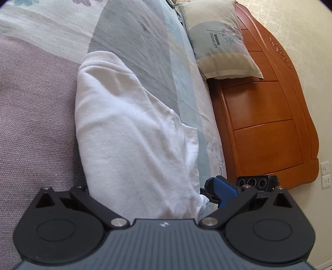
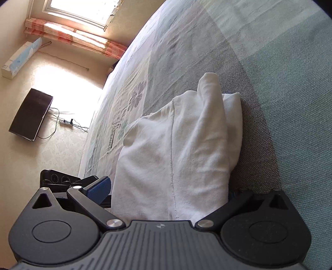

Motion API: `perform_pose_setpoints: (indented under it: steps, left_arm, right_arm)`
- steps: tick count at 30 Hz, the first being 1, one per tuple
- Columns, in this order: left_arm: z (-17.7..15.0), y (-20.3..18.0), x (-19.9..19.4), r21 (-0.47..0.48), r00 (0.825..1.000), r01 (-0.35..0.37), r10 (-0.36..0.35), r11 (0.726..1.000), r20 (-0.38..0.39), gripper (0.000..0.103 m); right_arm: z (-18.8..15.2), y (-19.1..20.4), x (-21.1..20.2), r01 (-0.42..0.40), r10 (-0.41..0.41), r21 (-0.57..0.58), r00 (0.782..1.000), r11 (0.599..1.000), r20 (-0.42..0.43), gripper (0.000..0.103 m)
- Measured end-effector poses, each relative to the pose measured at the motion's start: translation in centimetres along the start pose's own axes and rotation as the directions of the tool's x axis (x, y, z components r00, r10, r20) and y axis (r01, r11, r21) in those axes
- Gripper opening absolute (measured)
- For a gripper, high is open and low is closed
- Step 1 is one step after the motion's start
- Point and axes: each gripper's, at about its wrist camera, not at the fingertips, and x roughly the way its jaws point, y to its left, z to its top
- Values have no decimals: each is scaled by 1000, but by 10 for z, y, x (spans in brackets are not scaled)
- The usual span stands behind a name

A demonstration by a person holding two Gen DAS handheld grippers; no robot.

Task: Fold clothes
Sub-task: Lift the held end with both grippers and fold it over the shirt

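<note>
A white garment (image 1: 128, 128), folded into a thick bundle, lies on the bed and runs away from my left gripper (image 1: 153, 191) to its ribbed collar end (image 1: 95, 60). My left jaws stand wide apart, with the bundle filling the gap. One blue pad (image 1: 225, 191) shows; the other is hidden behind the cloth. In the right wrist view the same white garment (image 2: 176, 149) fills my right gripper (image 2: 168, 193), which is spread just as wide, its blue pad (image 2: 99, 189) beside the cloth. The grippers sit side by side at the same end.
The patchwork bedspread (image 1: 37, 116) in mauve, grey and pale green lies under the garment. A pillow (image 1: 220, 43) leans on the orange wooden headboard (image 1: 267, 124). Beyond the bed are a dark screen (image 2: 31, 114) and a power strip (image 2: 66, 122) against a wall, below a window (image 2: 83, 10).
</note>
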Motion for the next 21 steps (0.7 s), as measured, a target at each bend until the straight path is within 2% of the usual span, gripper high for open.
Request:
perform_pose_setpoints:
  steps: [4,8,11,14,21]
  left_arm:
    - [1,6,-5,-65,998,57,-55,996,21,101]
    - [2,11,0,-49,1000,18,-18,999,2,101]
    - [4,7,-1,-57,1000,14,-14,998,-10,101]
    - [3,-1,-2,-32,1000,5,-5,999,-13,102]
    - [4,-16,-9,-15,999,36,-36,999,1,101]
  right_arm:
    - [-7,8,-3,1,-1,-45,1000,999,10,103]
    - [-5,9,-5,-8,9,-42,1000,999,17,103]
    - [-4,1,1,-5,5,-27,1000,1000,-5,103]
    - [-4,1,-4,-29,29,-11,1000,1000,9,103]
    - [-6,19,-10,-4,5,-96,1000,995,12,103]
